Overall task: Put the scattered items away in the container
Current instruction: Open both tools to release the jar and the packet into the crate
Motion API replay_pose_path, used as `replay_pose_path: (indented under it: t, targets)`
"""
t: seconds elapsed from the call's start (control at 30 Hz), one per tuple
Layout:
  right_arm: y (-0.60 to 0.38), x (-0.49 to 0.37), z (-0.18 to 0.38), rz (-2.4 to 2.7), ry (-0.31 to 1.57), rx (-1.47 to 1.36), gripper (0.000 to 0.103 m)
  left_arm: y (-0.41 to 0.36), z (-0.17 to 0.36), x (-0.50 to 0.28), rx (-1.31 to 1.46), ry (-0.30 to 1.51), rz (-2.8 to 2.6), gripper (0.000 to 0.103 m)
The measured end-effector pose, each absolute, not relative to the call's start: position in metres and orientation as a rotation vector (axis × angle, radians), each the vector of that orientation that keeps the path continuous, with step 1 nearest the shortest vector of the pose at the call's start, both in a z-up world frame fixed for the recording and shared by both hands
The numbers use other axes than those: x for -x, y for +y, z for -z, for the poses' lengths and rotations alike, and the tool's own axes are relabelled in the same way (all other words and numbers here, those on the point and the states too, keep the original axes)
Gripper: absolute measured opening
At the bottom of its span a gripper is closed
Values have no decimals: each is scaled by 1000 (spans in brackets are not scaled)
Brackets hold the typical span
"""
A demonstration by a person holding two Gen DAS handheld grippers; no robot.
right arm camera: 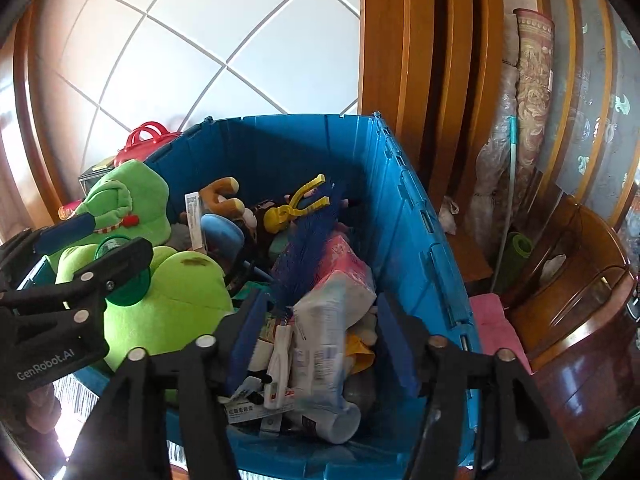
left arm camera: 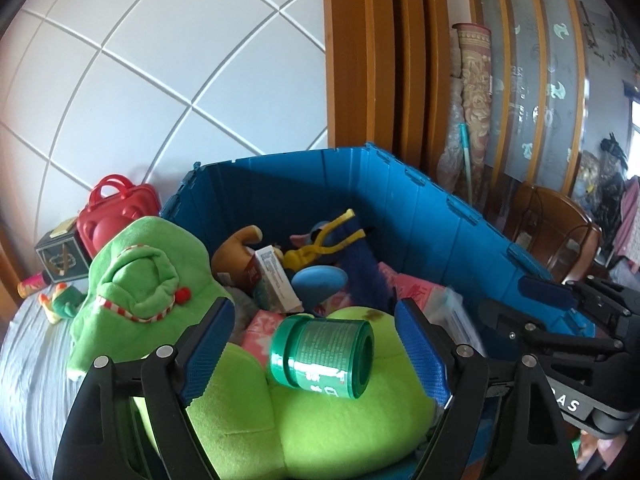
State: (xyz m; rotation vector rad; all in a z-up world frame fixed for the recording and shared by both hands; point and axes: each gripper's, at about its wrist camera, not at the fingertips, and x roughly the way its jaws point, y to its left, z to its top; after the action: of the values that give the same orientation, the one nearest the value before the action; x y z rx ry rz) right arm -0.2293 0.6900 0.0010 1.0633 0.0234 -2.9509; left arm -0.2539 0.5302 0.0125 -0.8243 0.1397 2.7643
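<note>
Left wrist view: the left gripper point(left arm camera: 316, 344) is hovering with jaws spread wide, a green jar point(left arm camera: 322, 354) lying loose between them on a lime plush toy point(left arm camera: 320, 420) inside the blue container point(left arm camera: 440, 216). At three o'clock, the right gripper point(right arm camera: 320, 344) is hanging open-jawed over the container's packets.

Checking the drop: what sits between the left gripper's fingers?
In the left wrist view, a green canister lies on its side on the lime plush, between the open left gripper's pads, touching neither.
</note>
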Motion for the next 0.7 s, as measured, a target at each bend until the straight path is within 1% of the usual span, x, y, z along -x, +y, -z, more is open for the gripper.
replay_pose_path:
  t: [0.1,0.17,0.23,0.37,0.43,0.5,0.57,0.63,0.7]
  targets:
    - [689,227,-3,2955,20,-1058,62,525,-14,250,822,133,-2773,83]
    - [687,225,-4,2954,18,-1051,66,521,-15,247,819,128,-2778,83]
    - [685,222,-6,2959,22,-1040,81,516,-17,243,813,121,-2782,83]
    - [679,217,-9,2967,17,-1023,85,507,-21,235,801,108,-2789,84]
    - [675,213,-11,2971,17,-1012,95,501,-23,230,793,99,-2797,87]
    - [671,210,-13,2973,16,-999,100,494,-25,223,783,90,-2808,89]
    - [665,205,-16,2971,14,-982,101,485,-27,216,769,81,-2826,91]
    - [658,200,-19,2970,11,-963,103,477,-29,209,755,73,-2844,96]
    - [650,196,-21,2968,2,-944,103,465,-31,202,741,62,-2870,99]
